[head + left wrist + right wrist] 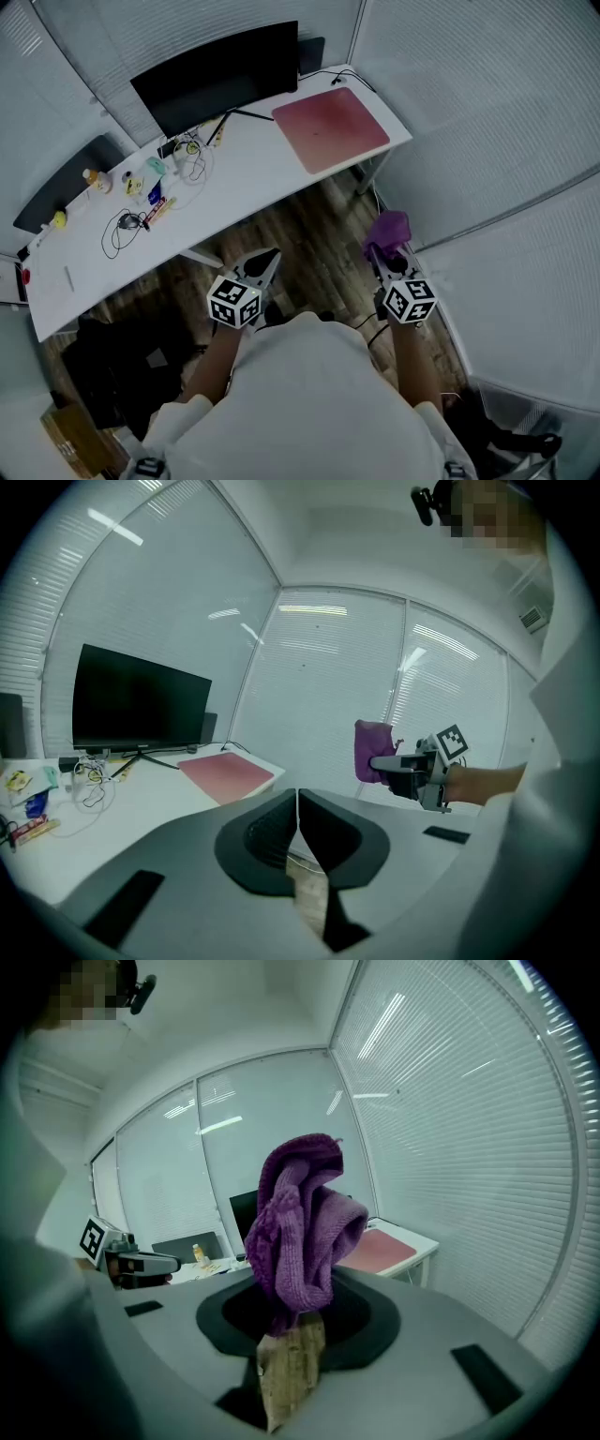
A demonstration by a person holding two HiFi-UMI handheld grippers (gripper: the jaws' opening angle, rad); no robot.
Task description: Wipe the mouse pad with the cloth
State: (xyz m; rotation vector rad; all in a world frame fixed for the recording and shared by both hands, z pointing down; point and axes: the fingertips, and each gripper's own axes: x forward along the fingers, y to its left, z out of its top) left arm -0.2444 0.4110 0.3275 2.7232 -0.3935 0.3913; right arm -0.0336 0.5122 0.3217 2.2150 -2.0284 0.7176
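cloth (300,1222): purple knit, fuzzy | mouse pad (330,127): matt red | floor (309,234): wood grain | desk (248,173): smooth white

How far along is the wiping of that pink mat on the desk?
Barely begun. Done: the right claw grips the purple cloth. In hand: both claws hang short of the desk, the left claw shut and empty. Left: reaching the mouse pad and wiping it.

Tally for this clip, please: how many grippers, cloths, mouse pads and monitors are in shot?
Grippers: 2 (left gripper shut and empty; right gripper shut on the cloth)
Cloth, purple: 1
Mouse pad, red: 1
Monitor, black: 1
Total: 5
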